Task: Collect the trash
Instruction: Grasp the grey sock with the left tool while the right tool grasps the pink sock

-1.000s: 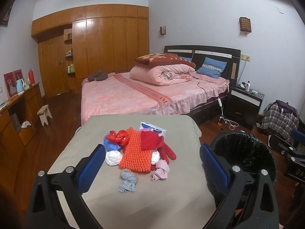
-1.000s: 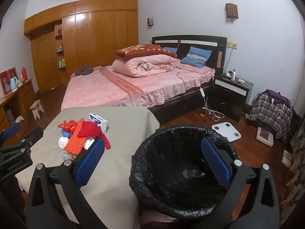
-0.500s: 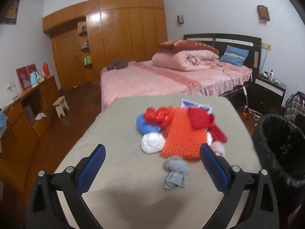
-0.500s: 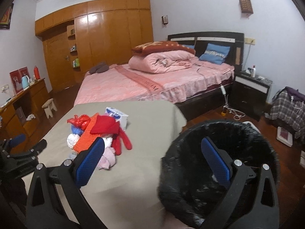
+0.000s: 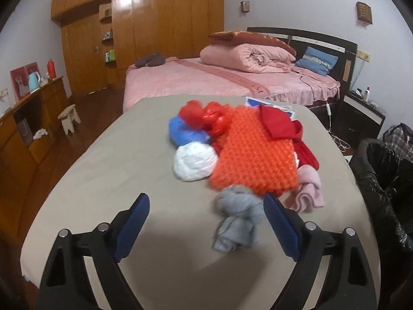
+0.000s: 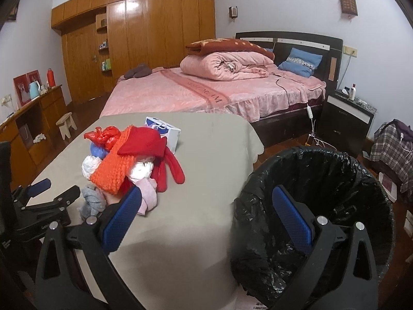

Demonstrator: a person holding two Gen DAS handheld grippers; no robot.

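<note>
A pile of soft things lies on the beige-covered table (image 5: 116, 180): an orange knitted piece (image 5: 255, 152), a white crumpled ball (image 5: 193, 164), a blue bag (image 5: 183, 131), a red plastic bag (image 5: 204, 116), red cloth (image 5: 278, 124), a pink sock (image 5: 309, 188) and a grey sock (image 5: 237, 217). My left gripper (image 5: 206, 222) hangs low over the near end of the pile; its jaws are closing, with the grey sock between them near the right finger, untouched. My right gripper (image 6: 206, 219) stands open and empty above the table's corner and the black-lined bin (image 6: 322, 193).
A white and blue box (image 6: 165, 131) stands behind the pile. The pink bed (image 6: 206, 93) lies beyond the table, a dark nightstand (image 6: 346, 121) to its right. A wooden sideboard (image 5: 28, 124) and a small stool (image 5: 69, 120) are on the left. Bags lie behind the bin.
My left gripper has come down and closer to the pile, so the grey sock now lies between its slightly narrowed jaws. My right gripper has sunk and swung left toward the table.
</note>
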